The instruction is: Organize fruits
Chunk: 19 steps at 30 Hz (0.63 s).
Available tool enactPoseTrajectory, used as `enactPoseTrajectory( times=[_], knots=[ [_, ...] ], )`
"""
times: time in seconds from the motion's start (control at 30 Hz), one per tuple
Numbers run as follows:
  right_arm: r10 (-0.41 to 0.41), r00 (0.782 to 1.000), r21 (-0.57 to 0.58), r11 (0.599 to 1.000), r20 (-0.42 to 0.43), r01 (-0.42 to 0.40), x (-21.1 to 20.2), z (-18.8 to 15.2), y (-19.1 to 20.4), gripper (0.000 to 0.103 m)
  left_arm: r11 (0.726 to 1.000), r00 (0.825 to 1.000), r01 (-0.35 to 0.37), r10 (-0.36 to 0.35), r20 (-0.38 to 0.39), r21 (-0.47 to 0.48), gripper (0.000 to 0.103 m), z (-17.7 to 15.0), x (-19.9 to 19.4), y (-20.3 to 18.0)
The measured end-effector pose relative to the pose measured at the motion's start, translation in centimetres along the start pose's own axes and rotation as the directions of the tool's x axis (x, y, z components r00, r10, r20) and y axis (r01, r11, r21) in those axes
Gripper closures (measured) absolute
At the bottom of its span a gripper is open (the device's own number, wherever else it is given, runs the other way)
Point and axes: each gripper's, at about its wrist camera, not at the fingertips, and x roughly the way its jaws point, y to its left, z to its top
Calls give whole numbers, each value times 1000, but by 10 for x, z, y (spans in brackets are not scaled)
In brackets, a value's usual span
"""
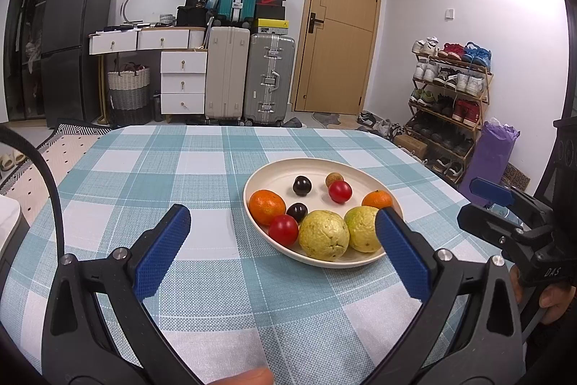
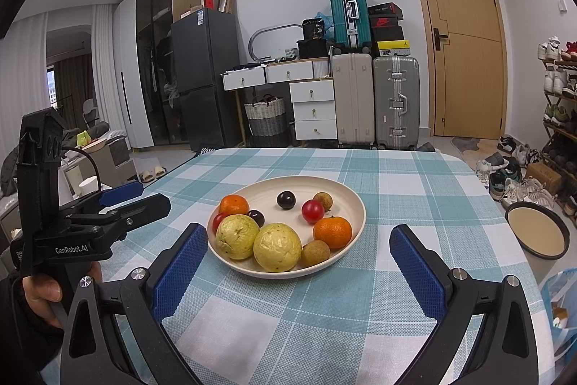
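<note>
The fruits all sit crowded together on the cream plate (image 2: 355,204) in the middle of the checked counter (image 2: 414,190), and that crowding looks like the main hazard: the two yellow-green guavas (image 2: 277,247) lie touching each other at the near rim, with a longan (image 2: 315,252) and a cherry tomato (image 1: 283,230) pressed close, so closing on one round fruit could nudge its neighbours off the shallow plate and send them rolling across the cloth. The small smooth dark plums (image 2: 286,200) may also squirt out of a pinch. The left tool (image 1: 283,246) is spread wide and holds nothing, its right pad overlapping the plate's near edge in view; the right tool (image 2: 299,264) is equally wide, empty, hovering short of the plate.
</note>
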Motion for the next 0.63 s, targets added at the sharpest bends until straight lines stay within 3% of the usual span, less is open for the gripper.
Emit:
enactPoseTrajectory(
  times=[0.63],
  knots=[
    [-1, 1000, 0, 1000, 0, 1, 2, 0, 1, 0, 999, 999, -1, -1, 48, 44, 1, 3, -12, -13]
  ],
)
